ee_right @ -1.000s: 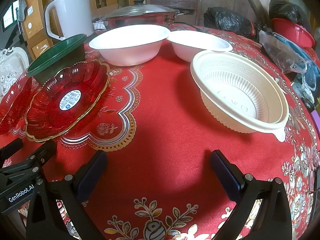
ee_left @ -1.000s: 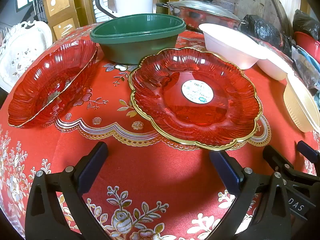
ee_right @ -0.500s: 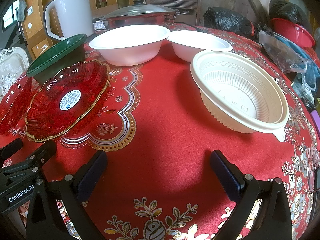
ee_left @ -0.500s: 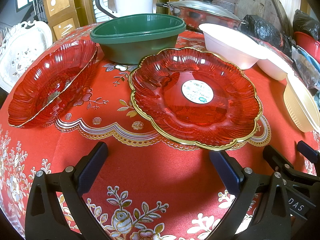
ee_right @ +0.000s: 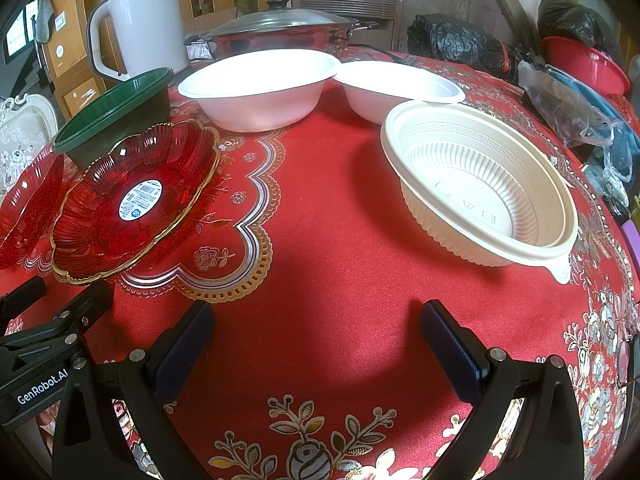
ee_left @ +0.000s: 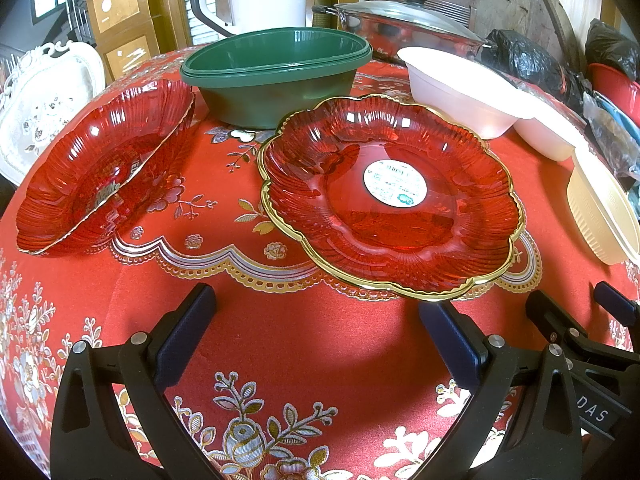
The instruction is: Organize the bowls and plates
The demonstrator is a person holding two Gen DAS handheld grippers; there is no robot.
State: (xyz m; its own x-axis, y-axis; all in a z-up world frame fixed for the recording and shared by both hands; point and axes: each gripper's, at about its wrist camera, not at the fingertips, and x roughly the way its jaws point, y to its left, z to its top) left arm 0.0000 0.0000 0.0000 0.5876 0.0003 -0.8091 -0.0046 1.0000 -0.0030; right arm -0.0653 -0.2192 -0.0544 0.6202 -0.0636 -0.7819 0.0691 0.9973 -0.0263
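Left gripper (ee_left: 316,316) and right gripper (ee_right: 316,316), fingers wide and empty; gold-rimmed red plate (ee_left: 390,196) before green bowl (ee_left: 276,76) looks light, rigid, slippery, best pinched at its raised rim

Home dining room: tablecloth (ee_right: 320,220), lidded pot (ee_right: 276,32), kettle (ee_right: 140,20).

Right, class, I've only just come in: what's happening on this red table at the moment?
A person holds two tongs over a red floral tablecloth, both open and empty. The left tongs face a gold-rimmed red glass plate, with a second red plate and a green bowl nearby. The right tongs face a cream ribbed bowl and two white bowls. Nothing is stacked or gripped yet.
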